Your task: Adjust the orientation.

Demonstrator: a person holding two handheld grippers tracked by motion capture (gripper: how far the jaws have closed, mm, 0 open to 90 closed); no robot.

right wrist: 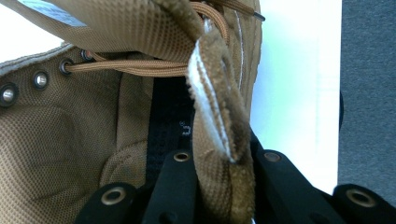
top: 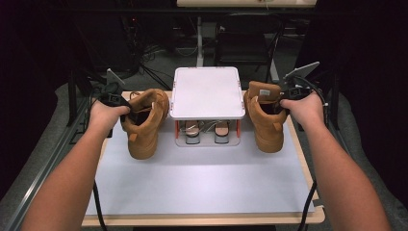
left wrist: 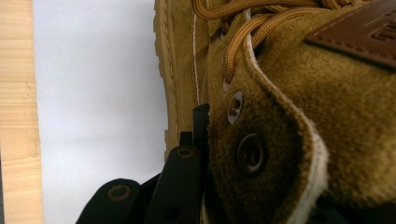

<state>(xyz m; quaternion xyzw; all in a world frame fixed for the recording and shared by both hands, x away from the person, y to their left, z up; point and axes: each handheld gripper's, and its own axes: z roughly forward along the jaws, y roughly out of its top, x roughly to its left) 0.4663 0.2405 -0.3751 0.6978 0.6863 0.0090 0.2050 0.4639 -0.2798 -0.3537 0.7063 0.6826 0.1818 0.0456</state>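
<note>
Fingers [left wrist: 198, 126] of left gripper [top: 115, 100] pinch left boot [top: 143, 122] collar; right gripper [top: 288, 94] pinches right boot [top: 265, 120] collar likewise. Boots flank the shoe rack [top: 207, 91] on the desk [top: 202, 183]. Keep both pinches firm and lift evenly so heavy soles don't swing.

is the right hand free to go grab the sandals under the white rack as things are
Probably not yet. The right gripper is shut on the collar of the right boot, so it would have to put that down first. The sandals sit low under the white rack, open from the front.
</note>
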